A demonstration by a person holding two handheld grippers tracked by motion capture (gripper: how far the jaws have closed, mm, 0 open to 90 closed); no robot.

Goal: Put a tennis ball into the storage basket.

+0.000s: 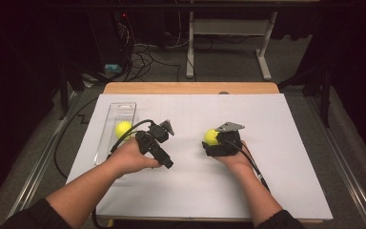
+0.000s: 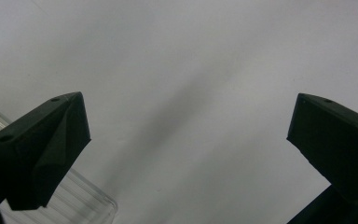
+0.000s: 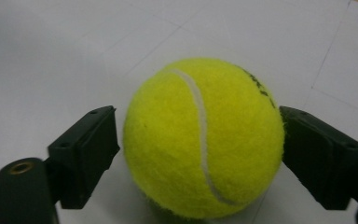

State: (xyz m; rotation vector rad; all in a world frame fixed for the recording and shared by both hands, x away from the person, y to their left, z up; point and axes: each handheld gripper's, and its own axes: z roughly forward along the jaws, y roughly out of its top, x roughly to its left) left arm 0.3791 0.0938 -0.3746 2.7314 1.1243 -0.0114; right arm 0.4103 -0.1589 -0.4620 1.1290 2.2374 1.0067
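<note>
A yellow-green tennis ball rests on the white sheet, right of centre. My right gripper is shut on the ball, one black pad against each side; in the high view the ball sits at the front of the right gripper. A second tennis ball lies inside a clear plastic tray at the left. My left gripper stands just right of that tray. It is open, with bare white paper between its jaws and the tray's corner at the lower left.
The white sheet covers most of a wooden table. Beyond the far edge are cables and a white desk frame on grey floor. A metal rail runs along the table's left side.
</note>
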